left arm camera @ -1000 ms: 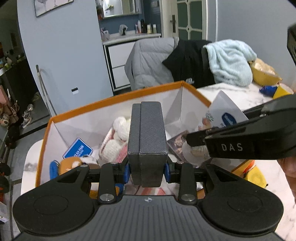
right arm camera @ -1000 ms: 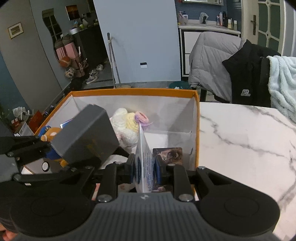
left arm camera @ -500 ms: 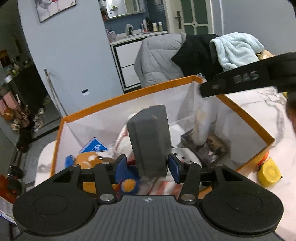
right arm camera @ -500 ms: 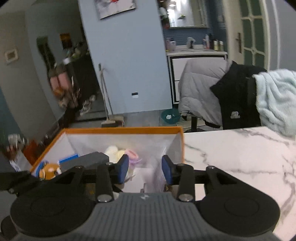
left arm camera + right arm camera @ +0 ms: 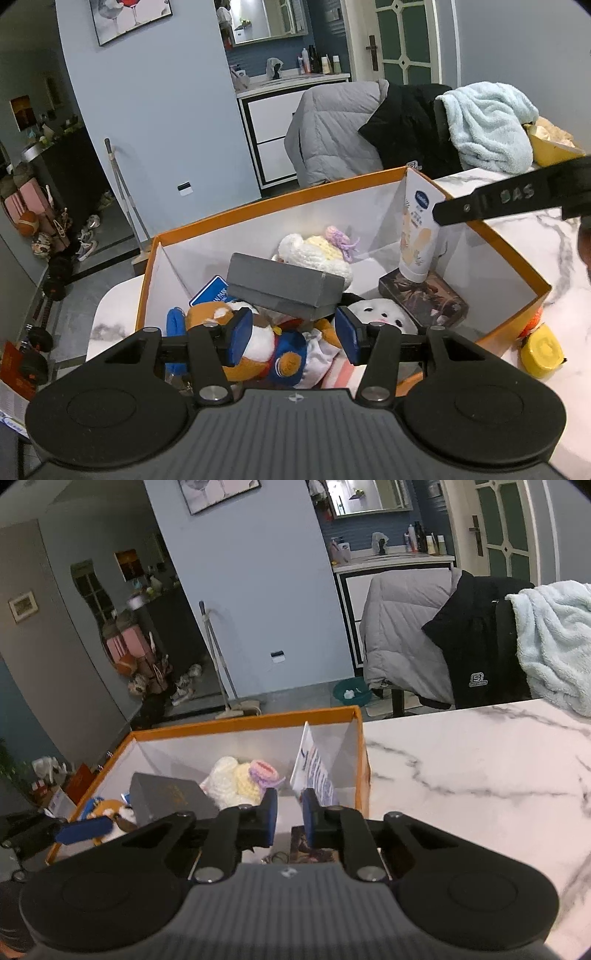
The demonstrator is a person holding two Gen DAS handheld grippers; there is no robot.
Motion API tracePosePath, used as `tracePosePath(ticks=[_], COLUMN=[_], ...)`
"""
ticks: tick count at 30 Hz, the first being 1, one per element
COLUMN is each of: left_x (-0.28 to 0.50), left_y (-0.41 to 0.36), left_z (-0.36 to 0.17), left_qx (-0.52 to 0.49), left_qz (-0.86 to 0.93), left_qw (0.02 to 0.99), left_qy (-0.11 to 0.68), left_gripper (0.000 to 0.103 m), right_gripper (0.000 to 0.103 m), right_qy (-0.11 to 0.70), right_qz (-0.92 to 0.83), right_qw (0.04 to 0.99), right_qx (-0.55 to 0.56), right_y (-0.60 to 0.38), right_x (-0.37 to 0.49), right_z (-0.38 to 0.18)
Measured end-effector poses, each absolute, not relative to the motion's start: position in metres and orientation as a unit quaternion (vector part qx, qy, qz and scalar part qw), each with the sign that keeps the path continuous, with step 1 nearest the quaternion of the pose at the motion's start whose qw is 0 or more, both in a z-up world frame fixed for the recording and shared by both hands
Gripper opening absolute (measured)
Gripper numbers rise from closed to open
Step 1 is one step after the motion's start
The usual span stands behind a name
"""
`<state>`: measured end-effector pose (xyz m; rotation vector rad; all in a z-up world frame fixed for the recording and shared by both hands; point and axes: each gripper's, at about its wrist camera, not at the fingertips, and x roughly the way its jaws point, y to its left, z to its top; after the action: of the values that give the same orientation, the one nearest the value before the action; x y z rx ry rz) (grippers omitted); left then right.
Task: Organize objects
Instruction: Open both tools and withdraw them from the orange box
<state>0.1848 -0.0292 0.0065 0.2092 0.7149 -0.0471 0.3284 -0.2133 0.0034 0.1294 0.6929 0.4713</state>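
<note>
Over the orange box (image 5: 280,201), left tongs (image 5: 293,326) have just been opening, with the grey case (image 5: 284,284) loose and unpinched. Right tongs (image 5: 289,814) are closed and empty. Lift both straight out so the upright tube (image 5: 419,236) isn't knocked.

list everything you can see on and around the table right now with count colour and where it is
storage box: 1, orange outside, white inside, on the table.
grey box: 1, lying tilted on the toys in the storage box.
lotion tube: 1, white, upright in the far right corner.
dark tin: 1, brown, under the tube.
crochet toy: 1, white, yellow, purple, at the back wall.
plush toys: several, orange, blue, white, near side.
yellow object: 1, on the marble table.
left gripper: open, empty.
right gripper: nearly shut, empty.
</note>
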Motion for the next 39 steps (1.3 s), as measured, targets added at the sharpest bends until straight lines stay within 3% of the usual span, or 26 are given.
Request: tracePosePath(ticks=[21,23,31,35,39], left_x=[0.104,0.097,0.080,0.074,0.066], left_y=[-0.010,-0.009,-0.007,-0.013,-0.020], left_z=[0.028,0.026,0.015,0.008,-0.002], left_qx=[0.034,0.025,-0.017,-0.007,0.009], left_qz=[-0.067,-0.072,-0.084,-0.090,-0.101], left_qw=[0.951,0.951,0.948,0.947,0.943], left_qy=[0.299,0.300,0.305,0.308,0.317], left_gripper=[0.066,0.066,0.067,0.072,0.074], right_gripper=[0.018,0.024,0.029,0.042,0.043], right_qy=[0.325,0.332,0.334,0.334,0.354], right_qz=[0.199,0.203,0.212,0.203,0.176], right_qw=[0.917,0.915,0.916,0.920,0.918], right_qx=[0.119,0.103,0.060,0.044,0.031], right_y=[-0.267,-0.265,-0.270,-0.279,-0.290], right_x=[0.325,0.320,0.281,0.260,0.248], right_z=[0.024,0.026,0.032,0.028,0.008])
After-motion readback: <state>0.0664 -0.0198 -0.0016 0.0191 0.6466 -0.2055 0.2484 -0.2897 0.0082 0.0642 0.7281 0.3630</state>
